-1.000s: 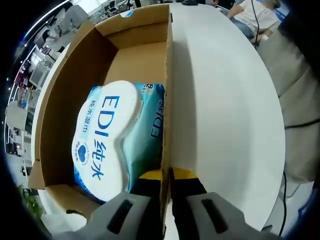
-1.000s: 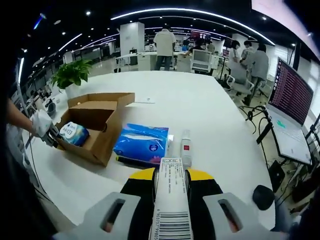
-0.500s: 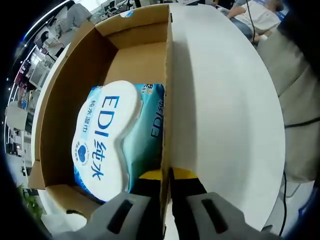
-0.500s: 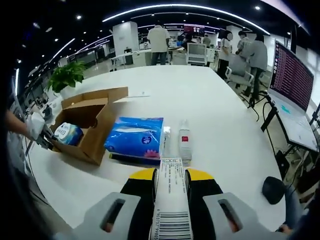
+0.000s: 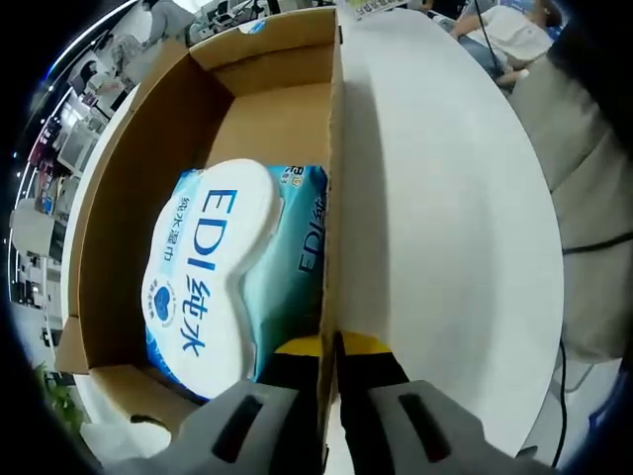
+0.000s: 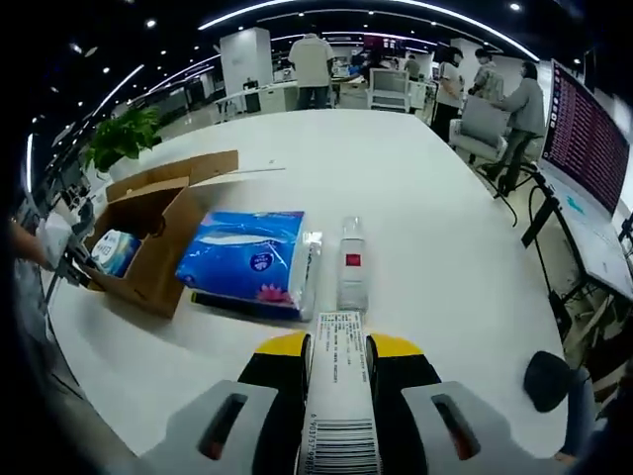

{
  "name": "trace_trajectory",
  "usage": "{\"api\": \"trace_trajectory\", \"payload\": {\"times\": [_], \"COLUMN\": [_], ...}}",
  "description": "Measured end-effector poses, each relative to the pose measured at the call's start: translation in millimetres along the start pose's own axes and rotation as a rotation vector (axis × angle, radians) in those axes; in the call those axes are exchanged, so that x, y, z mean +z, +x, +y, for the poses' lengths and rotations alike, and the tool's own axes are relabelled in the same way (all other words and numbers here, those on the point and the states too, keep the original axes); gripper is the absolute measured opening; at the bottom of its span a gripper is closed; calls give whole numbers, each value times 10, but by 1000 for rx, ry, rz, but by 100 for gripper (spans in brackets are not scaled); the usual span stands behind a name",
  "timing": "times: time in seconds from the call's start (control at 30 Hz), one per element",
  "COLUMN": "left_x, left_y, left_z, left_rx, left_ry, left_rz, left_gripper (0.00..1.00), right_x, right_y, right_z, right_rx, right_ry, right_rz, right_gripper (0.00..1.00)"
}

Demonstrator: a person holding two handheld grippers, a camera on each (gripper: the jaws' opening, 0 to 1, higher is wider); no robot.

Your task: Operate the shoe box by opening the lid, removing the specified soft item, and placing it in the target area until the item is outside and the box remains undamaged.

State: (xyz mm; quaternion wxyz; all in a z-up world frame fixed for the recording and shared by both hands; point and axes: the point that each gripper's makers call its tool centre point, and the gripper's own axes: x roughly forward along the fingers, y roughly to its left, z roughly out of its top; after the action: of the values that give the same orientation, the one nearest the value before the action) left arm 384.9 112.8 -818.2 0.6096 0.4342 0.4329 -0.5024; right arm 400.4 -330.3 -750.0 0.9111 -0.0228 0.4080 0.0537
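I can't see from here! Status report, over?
Left hand-held gripper shut on brown cardboard shoe box wall. Right hand-held gripper shut on white barcoded strip. Blue-and-white EDI wipes pack inside box. Nothing blocking it.

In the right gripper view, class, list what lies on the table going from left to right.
Cardboard box → blue tissue pack → small clear bottle.

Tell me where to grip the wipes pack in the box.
Take the wipes pack from above, since the box is open-topped and its walls block the sides. Pinch the soft teal edge beside the white lid, probably the end toward the bare box floor, where a jaw has room.
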Motion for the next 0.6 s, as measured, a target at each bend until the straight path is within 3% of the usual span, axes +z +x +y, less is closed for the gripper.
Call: {"api": "trace_trajectory", "payload": {"times": [0.6], "left_x": [0], "left_y": [0], "left_z": [-2], "left_rx": [0], "left_ry": [-3], "left_rz": [1], "left_gripper": [1], "right_x": [-170], "right_y": [123], "right_z": [-36], "right_rx": [-27], "right_ry": [-6], "right_rz": [26], "right_gripper": [20]}}
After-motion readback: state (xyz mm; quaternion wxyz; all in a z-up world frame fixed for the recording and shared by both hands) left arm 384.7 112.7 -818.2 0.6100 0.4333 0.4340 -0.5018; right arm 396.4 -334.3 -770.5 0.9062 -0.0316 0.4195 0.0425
